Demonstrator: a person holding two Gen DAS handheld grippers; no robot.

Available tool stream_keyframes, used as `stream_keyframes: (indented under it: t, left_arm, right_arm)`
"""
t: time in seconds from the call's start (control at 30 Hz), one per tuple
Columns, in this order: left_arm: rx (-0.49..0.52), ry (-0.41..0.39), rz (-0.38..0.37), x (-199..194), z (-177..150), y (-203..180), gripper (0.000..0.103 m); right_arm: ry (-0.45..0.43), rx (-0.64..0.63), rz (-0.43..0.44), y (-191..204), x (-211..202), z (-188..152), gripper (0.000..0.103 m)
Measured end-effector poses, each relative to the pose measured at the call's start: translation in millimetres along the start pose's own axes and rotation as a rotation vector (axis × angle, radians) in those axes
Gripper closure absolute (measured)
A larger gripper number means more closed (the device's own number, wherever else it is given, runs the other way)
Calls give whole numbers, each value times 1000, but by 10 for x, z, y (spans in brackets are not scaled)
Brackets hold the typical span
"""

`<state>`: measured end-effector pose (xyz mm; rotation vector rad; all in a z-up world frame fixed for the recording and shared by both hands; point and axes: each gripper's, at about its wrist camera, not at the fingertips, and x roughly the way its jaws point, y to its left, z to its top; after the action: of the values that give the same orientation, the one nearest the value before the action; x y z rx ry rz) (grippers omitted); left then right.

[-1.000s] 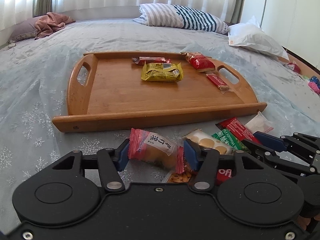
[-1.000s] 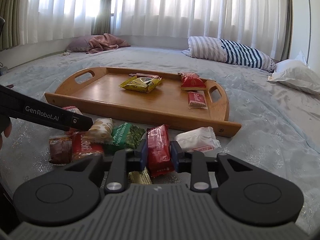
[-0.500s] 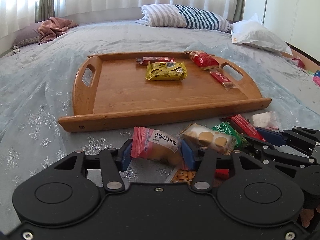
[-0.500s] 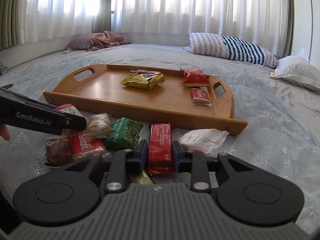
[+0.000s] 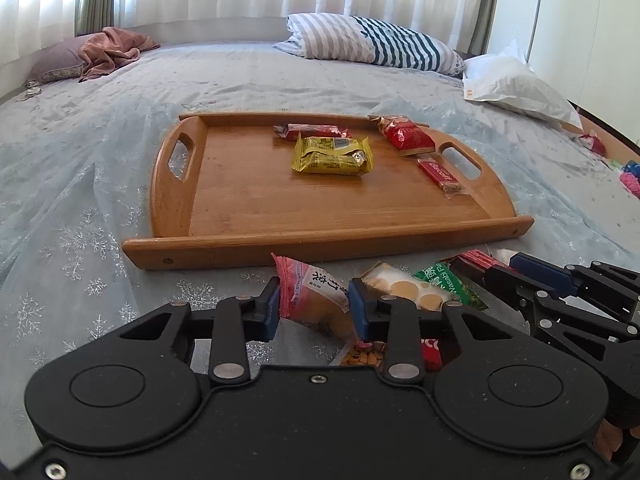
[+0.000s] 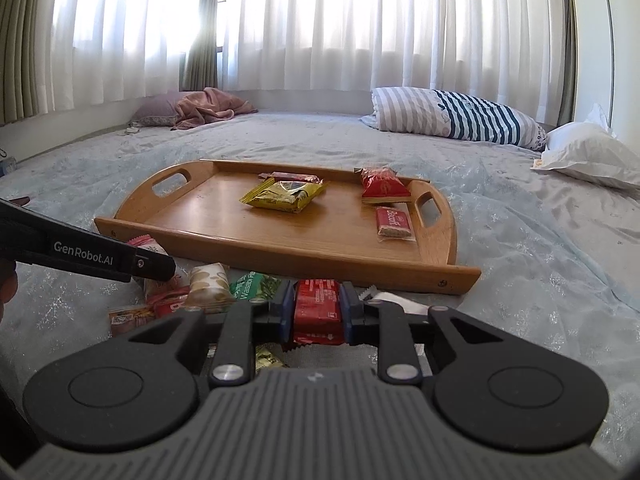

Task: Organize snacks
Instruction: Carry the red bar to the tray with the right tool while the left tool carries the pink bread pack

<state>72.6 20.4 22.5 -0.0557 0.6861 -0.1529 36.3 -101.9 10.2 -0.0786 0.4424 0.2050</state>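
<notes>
Left tool (image 5: 314,307) closing on pink crinkly snack packet (image 5: 316,294), blue pads on both sides; packet's long axis tilts diagonally, far end up-left toward wooden tray (image 5: 256,204). Right tool (image 6: 316,312) clamped on red foil bar (image 6: 318,310), long axis running straight away from the camera toward the tray. Both sit in the loose pile on the bed (image 5: 72,184), just before the tray's near rim. Tray is smooth bamboo, rounded ends, cut-out handles; holds glossy yellow pouch (image 5: 332,156).

"GenRobot.AI" on black left gripper arm (image 6: 92,258), "Biscoff" on red flat wrapper (image 6: 394,222), "Wasabi" on green pea packet (image 5: 448,286)
</notes>
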Motion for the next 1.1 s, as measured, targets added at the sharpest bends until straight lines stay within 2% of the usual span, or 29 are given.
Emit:
stream_keyframes:
  t: [0.27,0.57,0.8,0.97,1.1]
  left_arm:
    - [-32,-32,-1,-142,92,69,71]
    - [-55,-60,-35,-225,239,98,71]
    - [-70,-64,-70,-146,405,54,71]
    - [-120,-43,-111,-8,518,50,71]
    - [-120,-43,-98,115,577,-10,71]
  right_arm:
    - [-43,24,-21,-10,-91,78,75]
    - [-106,30,-55,-39,-164,197,75]
    - [-118,75,-87,-132,-69,294,75]
    - [-121,88,-99,-198,29,349,75]
    - [-123,91,-117,-244,106,385,75]
